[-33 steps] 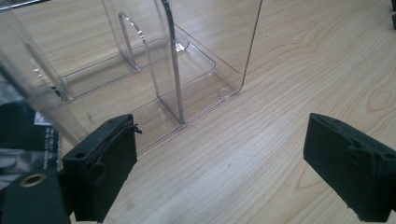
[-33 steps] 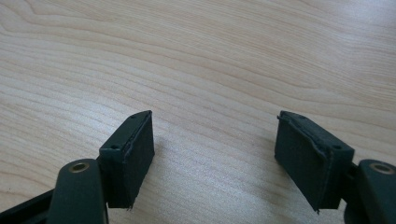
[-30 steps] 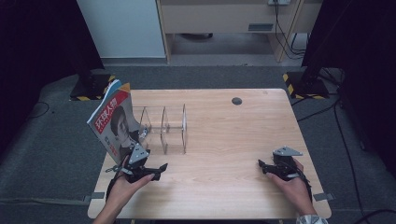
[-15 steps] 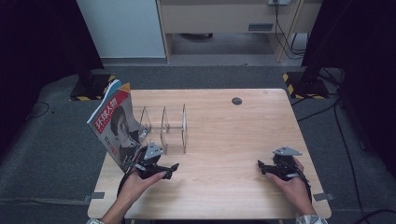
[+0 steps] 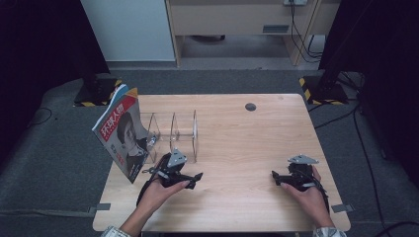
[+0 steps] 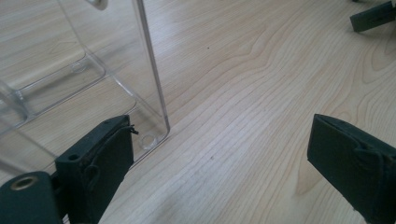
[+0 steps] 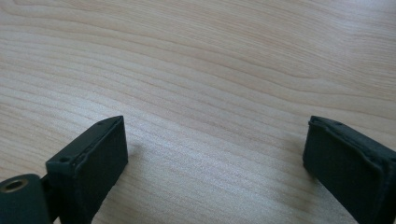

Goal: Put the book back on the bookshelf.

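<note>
A magazine (image 5: 120, 132) with a red masthead and a portrait cover leans upright against the left end of a clear acrylic divider rack (image 5: 173, 132) on the wooden table (image 5: 237, 138). My left gripper (image 5: 195, 178) is open just in front of the rack's right end, empty. In the left gripper view its jaws (image 6: 219, 140) stand wide apart, with the rack's clear corner (image 6: 149, 112) beside the left finger (image 6: 100, 158). My right gripper (image 5: 275, 178) rests open near the table's front right. Its view shows the gripper (image 7: 212, 140) over bare wood.
A small dark round cap (image 5: 250, 106) sits in the table's back middle. Behind the table stand a white panel (image 5: 131, 29) and a wooden cabinet (image 5: 237, 19). Dark stands with striped bases (image 5: 323, 84) flank the table. The right gripper's tip (image 6: 373, 16) appears far off in the left gripper view.
My left gripper has slid to the right along the front of the rack, away from the magazine. The right gripper has stayed put.
</note>
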A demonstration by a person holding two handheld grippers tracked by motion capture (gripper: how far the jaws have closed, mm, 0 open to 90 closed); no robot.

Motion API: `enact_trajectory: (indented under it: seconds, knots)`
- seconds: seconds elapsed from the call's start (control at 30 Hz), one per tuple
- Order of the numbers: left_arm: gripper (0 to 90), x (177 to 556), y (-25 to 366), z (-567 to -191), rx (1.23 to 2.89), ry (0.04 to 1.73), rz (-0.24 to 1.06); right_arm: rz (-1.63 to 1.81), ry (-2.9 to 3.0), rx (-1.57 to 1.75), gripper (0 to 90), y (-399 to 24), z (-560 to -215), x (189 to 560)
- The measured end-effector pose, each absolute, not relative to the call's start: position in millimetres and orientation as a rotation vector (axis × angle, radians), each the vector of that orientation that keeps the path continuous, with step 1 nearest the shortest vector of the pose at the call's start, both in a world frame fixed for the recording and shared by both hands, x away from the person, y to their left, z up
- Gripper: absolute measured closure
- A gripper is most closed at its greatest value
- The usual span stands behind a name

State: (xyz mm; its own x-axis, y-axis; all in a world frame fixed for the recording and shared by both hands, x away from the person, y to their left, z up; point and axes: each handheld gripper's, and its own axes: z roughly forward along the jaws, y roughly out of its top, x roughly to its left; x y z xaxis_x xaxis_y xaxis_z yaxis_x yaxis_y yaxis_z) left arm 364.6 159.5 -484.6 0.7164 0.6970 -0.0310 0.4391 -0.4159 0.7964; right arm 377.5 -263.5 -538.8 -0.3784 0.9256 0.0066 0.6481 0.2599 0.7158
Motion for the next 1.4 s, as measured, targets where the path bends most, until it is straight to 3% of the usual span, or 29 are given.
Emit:
enact_trajectory:
  seconds: [1.4]
  knots:
    - [4.7,367.5,94.6,-494.4,2.129,0.747,0.295,0.893,2.121,1.429,5.7,-263.7,-539.0,376.8]
